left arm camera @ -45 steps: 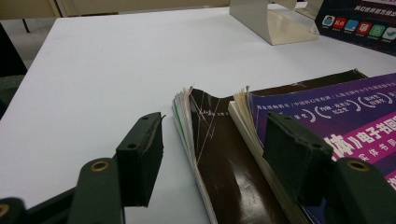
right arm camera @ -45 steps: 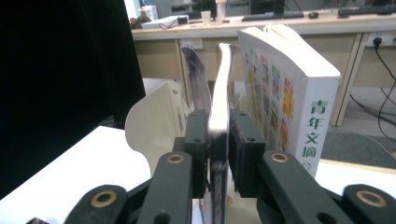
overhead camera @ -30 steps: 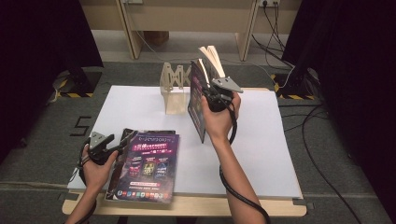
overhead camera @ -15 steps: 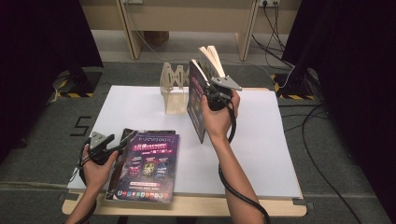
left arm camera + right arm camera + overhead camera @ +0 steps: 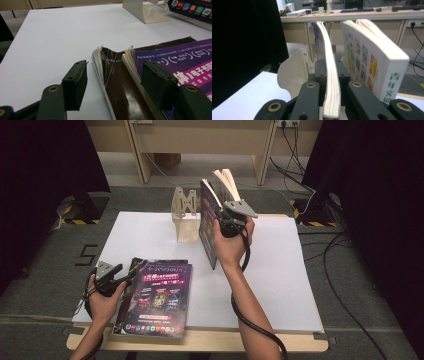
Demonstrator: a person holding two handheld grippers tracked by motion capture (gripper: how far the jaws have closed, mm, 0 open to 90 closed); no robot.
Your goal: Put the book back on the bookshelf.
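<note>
My right gripper (image 5: 223,221) holds a dark-covered book (image 5: 207,232) upright above the middle of the white table top (image 5: 280,270). Its jaws have just been closing, and they are now shut on the cover and a thin sheaf of pages (image 5: 329,50). The rest of the book (image 5: 368,62) splays away to the right. At the front left, my left gripper (image 5: 131,271) stands open. Its jaws straddle the corner of a stack, with a purple book (image 5: 180,60) lying on a dark brown one (image 5: 120,82). The pads do not press on either book.
A cream bookstand (image 5: 186,215) stands at the back middle of the table, just left of the held book. Beyond the table are wooden desk legs (image 5: 140,155), cables on the floor and black curtains on both sides.
</note>
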